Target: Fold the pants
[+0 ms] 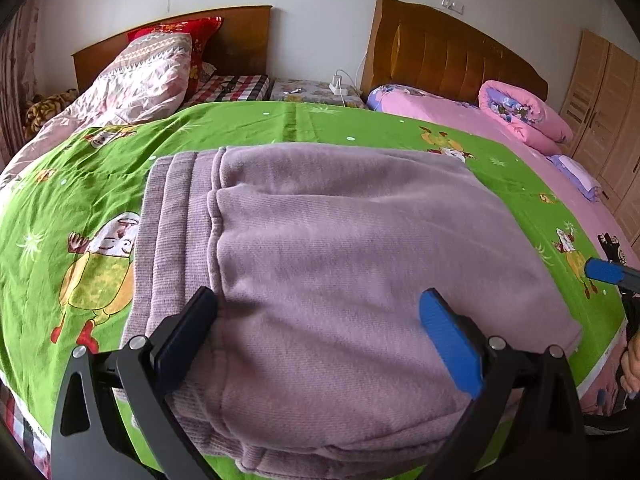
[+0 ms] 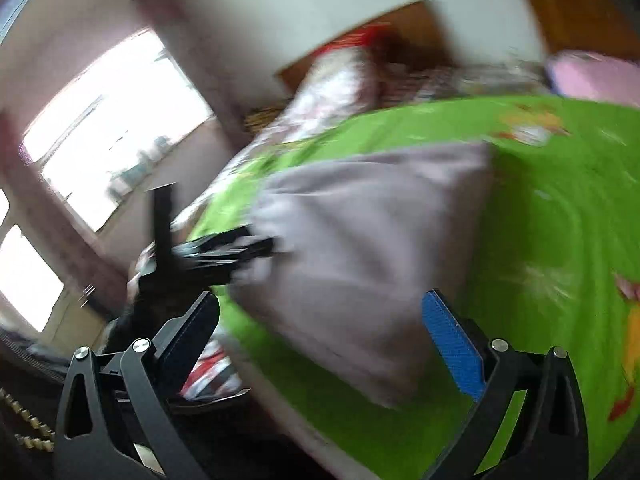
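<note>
Left gripper [image 1: 320,336] hangs low over the near end of the pants [image 1: 328,264], its two fingers spread wide with the mauve fabric lying between and beneath them; neither pad pinches the cloth. One finger is dark, the other carries a blue pad [image 1: 450,344]. Those pants lie folded into a compact, thick bundle on the green cartoon-print sheet [image 1: 100,184], with the ribbed waistband [image 1: 168,216] along the bundle's left side and a seamed layer stacked on top of it. Right gripper [image 2: 320,340] is likewise spread wide and holds nothing; it sits off the near corner of the bundle, over the green sheet, and its own view is heavily motion-blurred. In that blurred view the left gripper shows as a dark shape at the left edge of the pants, though detail there cannot be made out. From the left wrist view, a blue fingertip of the right gripper shows at the far right edge, apart from the pants. A pink quilt [image 1: 524,116] lies rolled on the bed behind.
</note>
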The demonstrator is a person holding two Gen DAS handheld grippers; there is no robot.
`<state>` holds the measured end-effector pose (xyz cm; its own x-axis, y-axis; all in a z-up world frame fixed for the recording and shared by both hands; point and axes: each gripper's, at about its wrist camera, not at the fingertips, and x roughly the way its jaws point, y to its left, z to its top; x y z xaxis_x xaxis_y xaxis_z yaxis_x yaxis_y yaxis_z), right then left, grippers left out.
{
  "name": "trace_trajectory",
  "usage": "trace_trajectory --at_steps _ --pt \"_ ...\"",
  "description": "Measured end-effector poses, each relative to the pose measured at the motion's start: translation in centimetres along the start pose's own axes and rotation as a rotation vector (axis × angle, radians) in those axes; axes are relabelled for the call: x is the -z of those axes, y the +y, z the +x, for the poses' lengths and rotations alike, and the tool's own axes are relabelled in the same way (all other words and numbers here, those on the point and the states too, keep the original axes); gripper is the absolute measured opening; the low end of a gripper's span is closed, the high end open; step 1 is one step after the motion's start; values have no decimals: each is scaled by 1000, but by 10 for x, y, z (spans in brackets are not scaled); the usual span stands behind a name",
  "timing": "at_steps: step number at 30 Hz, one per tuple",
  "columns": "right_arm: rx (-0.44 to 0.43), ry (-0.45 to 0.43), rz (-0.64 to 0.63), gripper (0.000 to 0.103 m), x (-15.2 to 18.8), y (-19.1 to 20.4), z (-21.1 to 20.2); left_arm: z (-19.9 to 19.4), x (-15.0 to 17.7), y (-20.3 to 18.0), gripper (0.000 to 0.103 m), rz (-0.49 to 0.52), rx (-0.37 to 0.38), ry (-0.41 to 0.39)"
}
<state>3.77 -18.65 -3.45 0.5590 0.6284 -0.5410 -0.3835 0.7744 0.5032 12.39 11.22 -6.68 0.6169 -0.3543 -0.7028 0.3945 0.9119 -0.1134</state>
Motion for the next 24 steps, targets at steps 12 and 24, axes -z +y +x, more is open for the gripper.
trace_trajectory --at_steps 12,24 --pt "-63 146 -43 98 18 -3 46 1 1 -4 101 13 -16 -4" --pt "325 -9 -309 98 -57 46 51 -12 -105 -27 101 -30 205 -38"
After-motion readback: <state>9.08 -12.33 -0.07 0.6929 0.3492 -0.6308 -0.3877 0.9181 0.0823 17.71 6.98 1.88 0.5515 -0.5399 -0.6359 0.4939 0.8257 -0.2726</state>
